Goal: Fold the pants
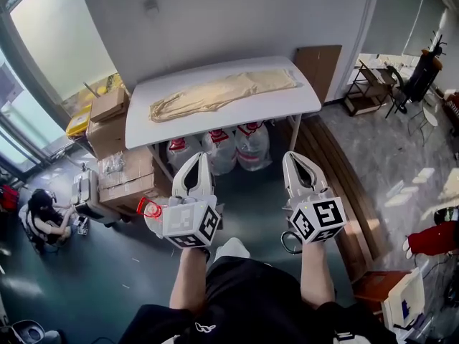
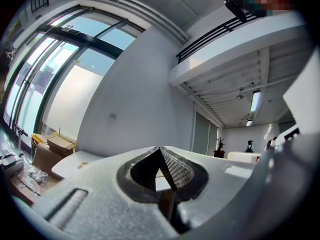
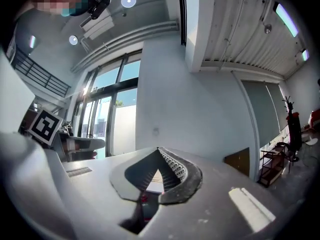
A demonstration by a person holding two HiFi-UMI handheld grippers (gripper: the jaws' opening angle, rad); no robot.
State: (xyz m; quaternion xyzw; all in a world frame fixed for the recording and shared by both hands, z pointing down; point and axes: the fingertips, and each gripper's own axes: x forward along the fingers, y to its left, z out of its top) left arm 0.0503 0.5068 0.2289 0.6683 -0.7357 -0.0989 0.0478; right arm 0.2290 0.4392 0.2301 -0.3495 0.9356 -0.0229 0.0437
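Head view is showing beige cloth pants (image 1: 222, 93) lying on a white table (image 1: 287, 106) — left gripper (image 1: 201, 158) and right gripper (image 1: 292, 156) hovering, jaws together, empty; arriving closed could bunch the fabric.

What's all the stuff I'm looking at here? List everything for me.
table: one, white, by the far wall
pants: one pair, beige, spread out along the table
water jugs: three, clear with red tops, under the table
cardboard boxes: several, brown, left of the table
board: one, brown, leaning on the wall right of the table
crouching person: one, clothes unclear, floor at far left
left claw: one, white, shut and empty, short of the table
right claw: one, white, shut and empty, beside the left
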